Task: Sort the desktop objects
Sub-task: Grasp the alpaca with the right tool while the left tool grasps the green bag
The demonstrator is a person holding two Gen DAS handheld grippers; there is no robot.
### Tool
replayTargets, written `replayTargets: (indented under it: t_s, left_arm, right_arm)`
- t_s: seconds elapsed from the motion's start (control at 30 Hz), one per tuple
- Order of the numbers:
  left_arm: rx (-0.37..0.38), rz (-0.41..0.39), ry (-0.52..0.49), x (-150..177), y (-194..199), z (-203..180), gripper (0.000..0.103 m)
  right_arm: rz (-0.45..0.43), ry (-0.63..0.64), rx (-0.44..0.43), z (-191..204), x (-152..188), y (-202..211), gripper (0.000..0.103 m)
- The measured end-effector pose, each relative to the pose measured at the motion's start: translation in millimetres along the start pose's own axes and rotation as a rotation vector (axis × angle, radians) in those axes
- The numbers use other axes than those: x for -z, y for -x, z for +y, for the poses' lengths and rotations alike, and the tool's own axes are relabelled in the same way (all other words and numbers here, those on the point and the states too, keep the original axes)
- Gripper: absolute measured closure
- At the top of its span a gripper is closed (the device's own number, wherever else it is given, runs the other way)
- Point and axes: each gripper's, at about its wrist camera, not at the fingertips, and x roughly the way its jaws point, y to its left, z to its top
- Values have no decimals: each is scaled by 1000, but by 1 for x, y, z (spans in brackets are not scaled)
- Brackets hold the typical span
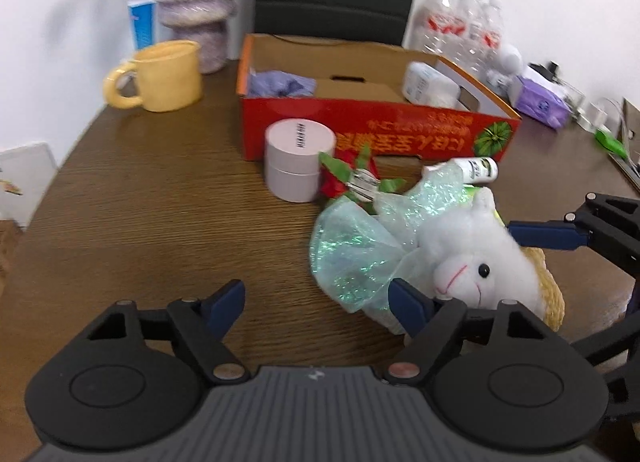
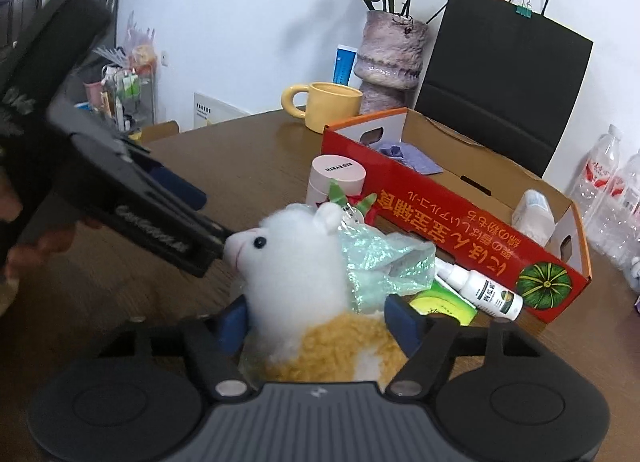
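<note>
Brown table (image 1: pixel 140 197): 1 plush alpaca (image 2: pixel 296 262) clamped by right gripper (image 2: pixel 316 318); left gripper (image 1: pixel 316 298) wide, empty.

Brown wood-grain table (image 1: pixel 140 197) bears: red cardboard box (image 1: pixel 360 129), yellow mug (image 1: pixel 168 75), pink round tin (image 1: pixel 298 159), plush alpaca (image 1: pixel 476 262), white spray bottle (image 2: pixel 486 290), ceramic vase (image 2: pixel 390 57), water bottles (image 1: pixel 460 27).

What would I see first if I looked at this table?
A fluffy white toy lamb sits between the fingers of the right gripper, with shiny green wrapping around its back. Just behind it is a big red box, open on top, and a yellow mug stands farther back by a vase.
</note>
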Motion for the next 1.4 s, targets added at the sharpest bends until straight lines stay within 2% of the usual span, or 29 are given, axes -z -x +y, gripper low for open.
replayTargets:
  t_s: [0.13, 0.27, 0.3, 0.37, 0.4, 0.47, 0.5, 0.53, 0.57, 0.8, 1.0, 1.23, 1.4]
  left_arm:
    - [83, 30, 4, -5, -15, -1, 21]
    - [152, 45, 30, -7, -25, 0, 22]
    - [170, 48, 38, -7, -27, 0, 25]
    - [223, 52, 50, -7, -29, 1, 35]
    - [246, 53, 54, -7, -30, 1, 43]
    - [254, 42, 50, -7, -28, -2, 55]
    - [257, 37, 47, -6, -27, -3, 69]
    - [261, 31, 45, -6, -26, -5, 93]
    - [264, 26, 43, -5, -25, -6, 98]
    - [288, -13, 27, -3, -16, -17, 100]
    - [268, -52, 9, -1, -5, -24, 100]
    - [238, -145, -57, -3, 25, -37, 101]
    - [204, -192, -66, -5, 43, -43, 101]
  right_arm:
    - [23, 0, 15, -1, 3, 3, 51]
    - [32, -17, 17, -6, 7, 5, 57]
    - [31, -22, 18, -7, 8, 5, 57]
    - [28, -31, 16, -9, 9, 6, 58]
    - [28, -32, 16, -10, 9, 5, 59]
    - [26, -40, 13, -11, 11, 6, 59]
    - [25, -44, 11, -12, 11, 6, 59]
    - [22, -50, 6, -12, 12, 7, 59]
    - [19, -54, 4, -13, 13, 7, 59]
    - [-2, -79, 5, -15, 17, 16, 61]
    - [-21, -107, 20, -19, 22, 24, 62]
    - [-62, -156, 50, -31, 29, 41, 62]
    - [-93, -173, 69, -38, 32, 53, 62]
